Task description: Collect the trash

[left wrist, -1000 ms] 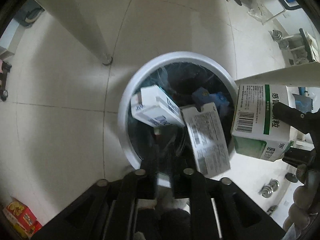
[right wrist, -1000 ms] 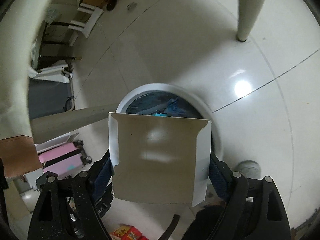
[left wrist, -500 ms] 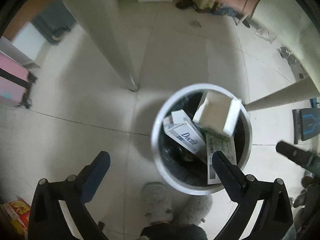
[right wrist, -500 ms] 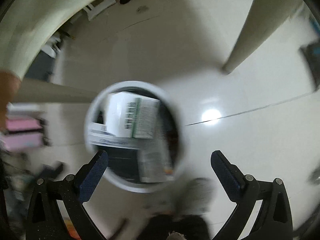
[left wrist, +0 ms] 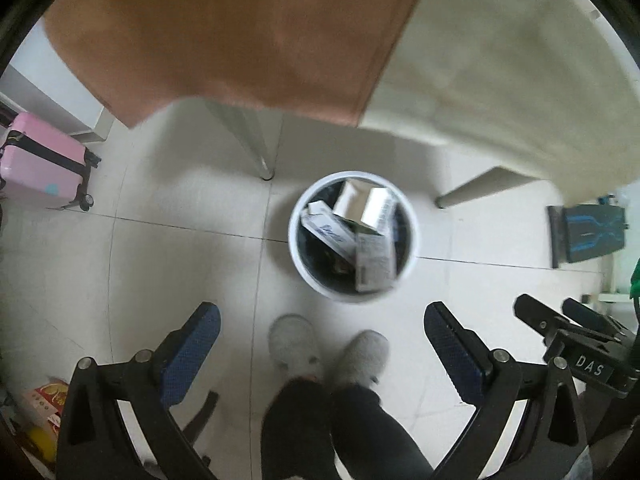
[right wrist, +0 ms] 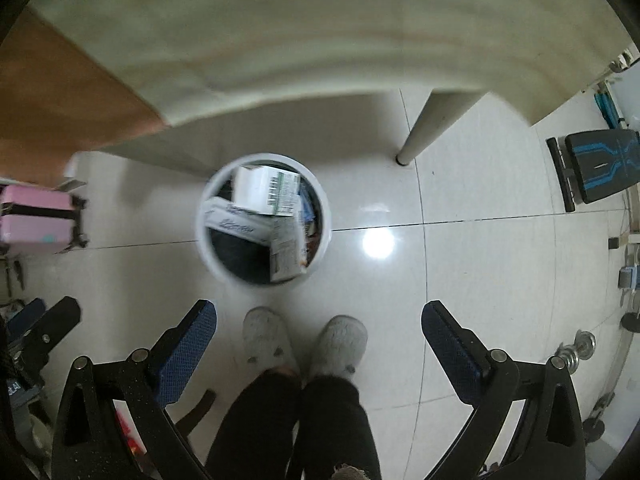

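A round white trash bin [left wrist: 296,248] [right wrist: 204,248] stands on the tiled floor far below both grippers. Inside lie three cartons: a white-and-green box [left wrist: 370,210] [right wrist: 266,190], a blue-lettered box [left wrist: 326,230] [right wrist: 232,222] and a flat printed box [left wrist: 374,262] [right wrist: 286,252]. My left gripper [left wrist: 320,328] hangs high above the floor, open, nothing between its blue pads [left wrist: 192,354]. My right gripper [right wrist: 320,326] is open and empty too, its fingers [left wrist: 560,324] showing at the left wrist view's right edge.
A table with a cream top [left wrist: 500,64] [right wrist: 320,28] and brown section [left wrist: 224,32] overhangs the bin on pale legs [left wrist: 248,140] [right wrist: 428,128]. The person's grey slippers [left wrist: 296,344] [right wrist: 266,334] stand near the bin. Pink suitcase [left wrist: 36,160] left, black bench [right wrist: 600,168] right.
Both grippers let their cartons fall into the bin, opened wide, and rose well above it. The bin shrank in both views and the table top came into sight.
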